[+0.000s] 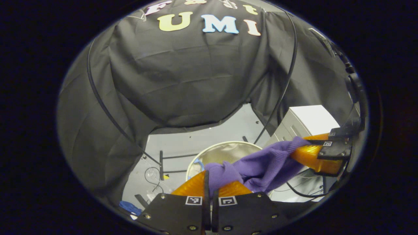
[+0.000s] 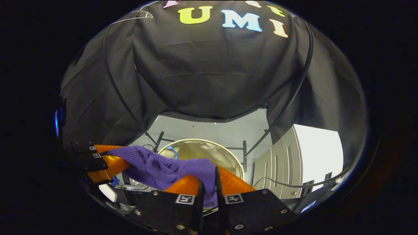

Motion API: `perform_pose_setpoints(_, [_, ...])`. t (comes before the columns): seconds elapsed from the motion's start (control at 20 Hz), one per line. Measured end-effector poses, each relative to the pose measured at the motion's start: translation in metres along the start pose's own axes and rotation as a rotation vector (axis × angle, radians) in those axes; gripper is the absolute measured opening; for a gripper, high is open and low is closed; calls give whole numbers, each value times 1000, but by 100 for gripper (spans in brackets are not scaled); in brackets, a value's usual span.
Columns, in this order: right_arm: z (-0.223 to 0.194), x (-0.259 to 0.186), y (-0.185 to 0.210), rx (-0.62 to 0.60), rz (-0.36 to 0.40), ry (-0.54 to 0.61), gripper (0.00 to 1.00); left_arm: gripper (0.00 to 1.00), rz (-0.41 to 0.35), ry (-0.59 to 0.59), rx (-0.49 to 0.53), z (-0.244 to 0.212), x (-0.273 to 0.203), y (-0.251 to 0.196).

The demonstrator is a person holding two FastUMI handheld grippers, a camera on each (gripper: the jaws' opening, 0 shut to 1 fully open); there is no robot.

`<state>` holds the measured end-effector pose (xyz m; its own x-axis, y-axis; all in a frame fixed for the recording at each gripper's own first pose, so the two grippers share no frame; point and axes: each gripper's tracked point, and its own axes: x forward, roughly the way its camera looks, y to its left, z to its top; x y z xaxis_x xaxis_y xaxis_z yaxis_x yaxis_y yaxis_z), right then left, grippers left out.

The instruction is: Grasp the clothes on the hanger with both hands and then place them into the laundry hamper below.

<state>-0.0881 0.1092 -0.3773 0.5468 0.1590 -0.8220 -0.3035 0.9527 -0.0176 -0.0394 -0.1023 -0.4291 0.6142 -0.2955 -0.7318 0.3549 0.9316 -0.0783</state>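
Note:
A purple knitted garment is stretched between both grippers, above a round laundry hamper with a pale rim and a beige lining. My left gripper is shut on one end of the cloth at the bottom of the left gripper view. The right gripper pinches the other end at the right edge there. In the right gripper view, my right gripper is shut on the garment, and the left gripper holds its far end at the left. The hamper lies below the cloth.
A white cabinet stands right of the hamper, also seen as the cabinet in the right gripper view. Black cables hang down the wall. Black frame bars and cords lie on the grey floor around the hamper.

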Motion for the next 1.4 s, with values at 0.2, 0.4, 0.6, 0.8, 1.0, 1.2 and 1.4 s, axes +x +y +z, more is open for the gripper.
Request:
perform_pose_setpoints(0.2, [10,-4,-11,-6,-40,-36,85,72,23,-43,-8,16,-8,8])
perform_pose_setpoints(0.4, [47,-28,-15,16,-51,-151,96,93,69,-166,-6,71,-49,25])
perform_pose_setpoints(0.6, [106,-73,-17,-9,-58,-326,96,92,108,-376,-19,155,-112,48])
perform_pose_setpoints(0.8, [170,-126,-19,27,-66,-511,95,90,158,-551,-37,226,-185,80])
perform_pose_setpoints(1.0, [209,-176,-24,44,-79,-662,94,98,187,-695,-58,274,-254,105])
perform_pose_setpoints(1.2, [230,-230,-31,66,-103,-795,94,97,226,-803,-40,298,-322,127])
perform_pose_setpoints(1.4, [232,-276,-47,119,-135,-883,94,92,281,-858,-21,297,-370,142])
